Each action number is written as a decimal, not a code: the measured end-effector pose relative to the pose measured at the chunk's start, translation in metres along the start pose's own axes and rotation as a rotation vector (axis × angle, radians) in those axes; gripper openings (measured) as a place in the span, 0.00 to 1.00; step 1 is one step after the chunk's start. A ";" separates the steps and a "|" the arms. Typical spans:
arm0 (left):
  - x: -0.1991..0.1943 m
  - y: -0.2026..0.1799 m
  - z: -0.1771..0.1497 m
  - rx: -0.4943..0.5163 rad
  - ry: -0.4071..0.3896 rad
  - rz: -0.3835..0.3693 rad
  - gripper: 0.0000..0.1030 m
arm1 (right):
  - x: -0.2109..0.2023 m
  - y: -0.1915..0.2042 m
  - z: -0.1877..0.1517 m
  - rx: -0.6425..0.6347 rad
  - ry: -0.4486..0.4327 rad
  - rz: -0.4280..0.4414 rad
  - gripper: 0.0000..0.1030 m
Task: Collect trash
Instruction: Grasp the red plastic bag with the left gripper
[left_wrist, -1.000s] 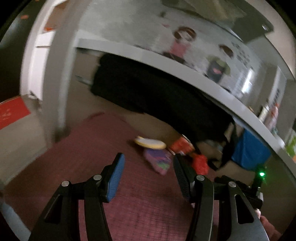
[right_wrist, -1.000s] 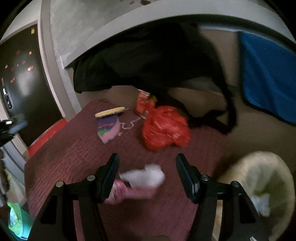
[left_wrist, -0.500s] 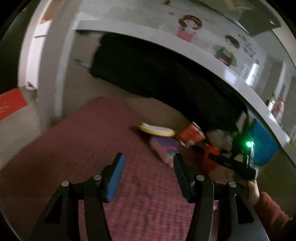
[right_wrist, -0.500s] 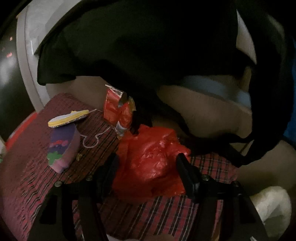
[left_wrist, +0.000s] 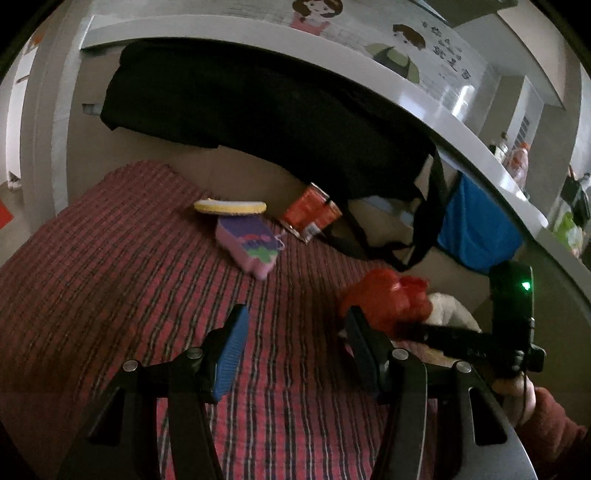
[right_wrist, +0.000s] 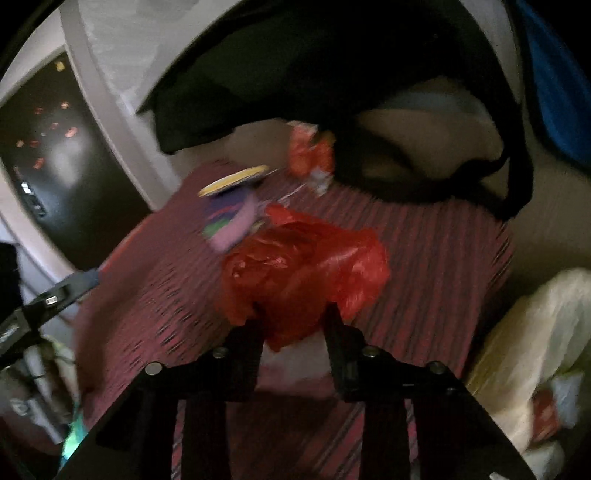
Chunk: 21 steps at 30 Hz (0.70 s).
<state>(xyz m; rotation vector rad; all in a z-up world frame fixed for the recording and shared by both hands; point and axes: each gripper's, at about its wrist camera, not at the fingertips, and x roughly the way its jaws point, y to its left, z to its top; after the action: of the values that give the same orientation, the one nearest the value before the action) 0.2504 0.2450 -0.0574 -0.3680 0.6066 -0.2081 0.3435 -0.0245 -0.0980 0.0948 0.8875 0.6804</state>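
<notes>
A crumpled red plastic bag (right_wrist: 306, 269) sits between my right gripper's (right_wrist: 293, 321) fingers, which have closed on its near end; it is lifted off the red striped blanket (right_wrist: 424, 251). In the left wrist view the same bag (left_wrist: 384, 295) hangs in front of the right gripper's black body (left_wrist: 480, 343). My left gripper (left_wrist: 295, 332) is open and empty above the blanket (left_wrist: 110, 277). A red snack wrapper (left_wrist: 310, 214) lies at the back under a black cloth (left_wrist: 258, 110). A white bag (right_wrist: 535, 332) holding scraps stands at the right.
A pink and purple pouch (left_wrist: 251, 243) and a yellow round pad (left_wrist: 229, 206) lie at the back of the blanket. A black strap (left_wrist: 424, 229) hangs from the cloth. A blue cloth (left_wrist: 476, 229) hangs at the right. A grey shelf edge (left_wrist: 461, 133) runs overhead.
My right gripper moved onto the red plastic bag, closed on it and lifted it back toward the right. My left gripper stayed open and swung to face the blanket.
</notes>
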 end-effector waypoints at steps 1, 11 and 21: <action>-0.002 0.000 -0.003 0.000 0.003 -0.001 0.54 | 0.001 0.005 -0.004 0.007 0.012 0.027 0.21; -0.024 0.004 -0.021 -0.011 -0.005 0.004 0.54 | -0.015 0.069 -0.039 -0.176 -0.031 -0.003 0.44; 0.020 -0.025 -0.014 -0.007 0.066 -0.121 0.57 | -0.066 0.022 -0.036 -0.058 -0.246 -0.155 0.48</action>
<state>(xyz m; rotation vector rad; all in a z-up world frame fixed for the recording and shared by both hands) 0.2560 0.2123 -0.0678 -0.4066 0.6509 -0.3348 0.2768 -0.0529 -0.0688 0.0559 0.6310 0.5359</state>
